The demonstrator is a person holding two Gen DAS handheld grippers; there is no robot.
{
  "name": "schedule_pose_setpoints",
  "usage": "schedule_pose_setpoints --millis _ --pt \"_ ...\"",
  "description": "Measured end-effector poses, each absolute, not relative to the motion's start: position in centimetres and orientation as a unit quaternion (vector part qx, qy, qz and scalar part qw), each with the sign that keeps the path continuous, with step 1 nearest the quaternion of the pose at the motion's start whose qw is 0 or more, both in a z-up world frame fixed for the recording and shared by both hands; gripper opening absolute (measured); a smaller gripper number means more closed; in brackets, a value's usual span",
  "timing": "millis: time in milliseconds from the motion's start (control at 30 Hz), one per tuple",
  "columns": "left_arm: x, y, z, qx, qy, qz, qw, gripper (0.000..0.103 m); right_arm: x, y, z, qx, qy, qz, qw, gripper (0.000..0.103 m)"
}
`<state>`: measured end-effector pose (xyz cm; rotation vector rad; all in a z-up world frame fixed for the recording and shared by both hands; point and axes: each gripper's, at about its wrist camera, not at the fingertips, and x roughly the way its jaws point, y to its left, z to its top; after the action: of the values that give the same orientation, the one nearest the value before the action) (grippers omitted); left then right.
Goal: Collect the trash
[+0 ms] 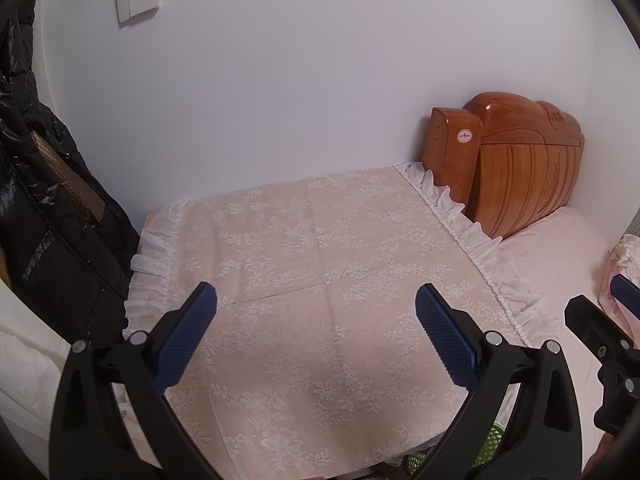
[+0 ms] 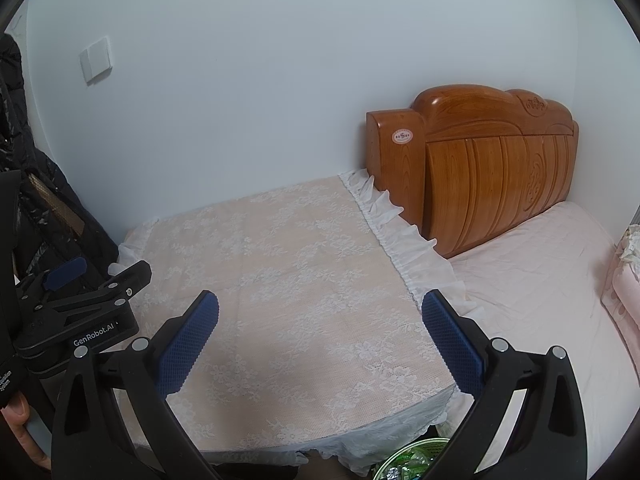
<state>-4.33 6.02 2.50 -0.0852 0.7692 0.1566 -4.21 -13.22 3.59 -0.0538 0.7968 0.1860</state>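
While both tools are being held above a lace-covered table, the left gripper is being kept with its blue pads spread wide and nothing between them. The right gripper is likewise being held spread apart and empty, over the table's near right corner. A green mesh bin is being shown below the table's front edge, just beside the bed, with crumpled trash lying inside it. A wooden headboard is being seen against the wall, touching the cloth's ruffled trim, and a black jacket is hanging at the left.
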Motion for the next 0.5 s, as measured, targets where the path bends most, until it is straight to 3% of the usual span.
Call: schedule_pose_setpoints --millis 500 --pt "-4.2 5.0 2.3 -0.036 0.378 0.072 0.922 0.095 -4.2 -14.1 3.5 -0.02 0.39 0.084 0.917 0.101"
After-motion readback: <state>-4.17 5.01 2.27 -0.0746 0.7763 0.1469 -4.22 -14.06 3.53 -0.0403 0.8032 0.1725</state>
